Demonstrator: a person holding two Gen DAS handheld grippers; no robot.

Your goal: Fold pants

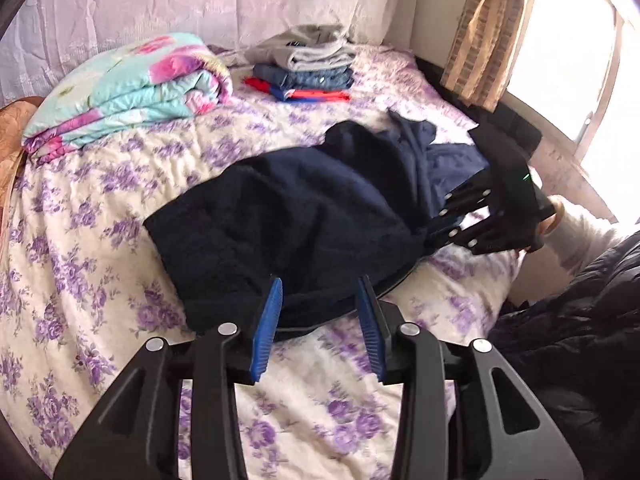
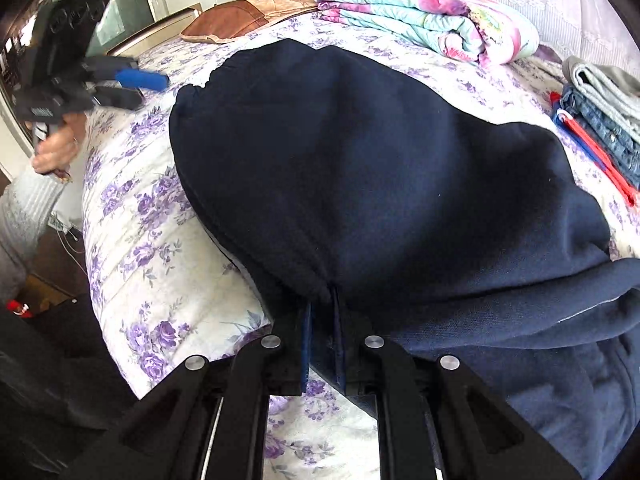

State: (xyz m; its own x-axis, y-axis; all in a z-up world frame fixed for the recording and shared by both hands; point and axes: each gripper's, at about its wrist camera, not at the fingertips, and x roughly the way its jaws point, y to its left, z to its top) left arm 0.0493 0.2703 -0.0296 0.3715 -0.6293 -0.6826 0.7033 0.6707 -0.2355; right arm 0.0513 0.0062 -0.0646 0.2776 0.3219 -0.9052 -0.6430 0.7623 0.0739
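The pants [image 2: 360,168], dark navy, lie folded on the floral bedspread [image 2: 132,248] near the bed's near edge. In the right wrist view the long axis runs from the gathered waistband at the far left toward the near right, where looser fabric bunches up. The right gripper [image 2: 324,312] has its fingers drawn narrow, pinching a fold of the pants at the near edge. The left gripper [image 1: 320,292] stands with its blue pads [image 1: 267,328] parted; the near hem of the pants lies between them, but the pads do not press on it. Farther back on the bed sit a folded floral quilt [image 1: 132,84] and a stack of folded clothes [image 1: 312,68], well apart from the pants.
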